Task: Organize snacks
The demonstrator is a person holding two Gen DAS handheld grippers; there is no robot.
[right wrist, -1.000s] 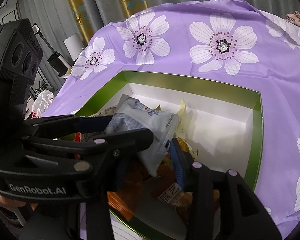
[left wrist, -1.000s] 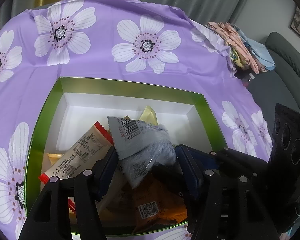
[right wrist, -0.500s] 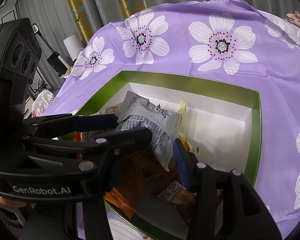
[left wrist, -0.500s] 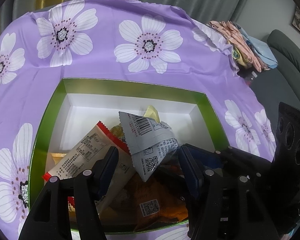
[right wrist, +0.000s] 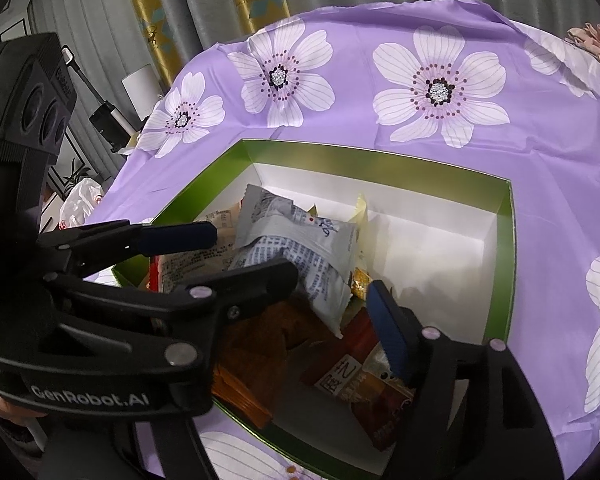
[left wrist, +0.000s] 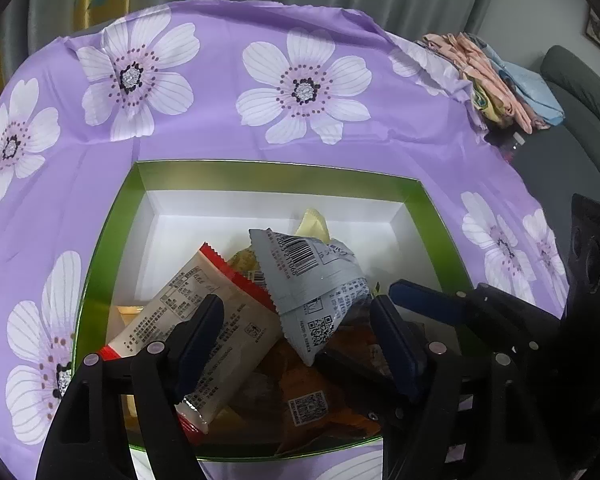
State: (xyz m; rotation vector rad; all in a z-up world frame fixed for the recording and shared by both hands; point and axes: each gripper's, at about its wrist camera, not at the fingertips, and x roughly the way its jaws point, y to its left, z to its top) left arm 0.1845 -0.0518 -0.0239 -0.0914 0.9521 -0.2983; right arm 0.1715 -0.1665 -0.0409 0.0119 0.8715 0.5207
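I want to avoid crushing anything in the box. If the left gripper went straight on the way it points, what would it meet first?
Most likely the grey snack packet, lying loose between the open left gripper jaws atop the pile in the green box. Depth is unclear, so the beige packet beside it might touch first.

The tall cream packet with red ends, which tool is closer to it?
Left. The left tool hovers right over the cream packet, open. The right tool sits further along the box, by the gray packet.
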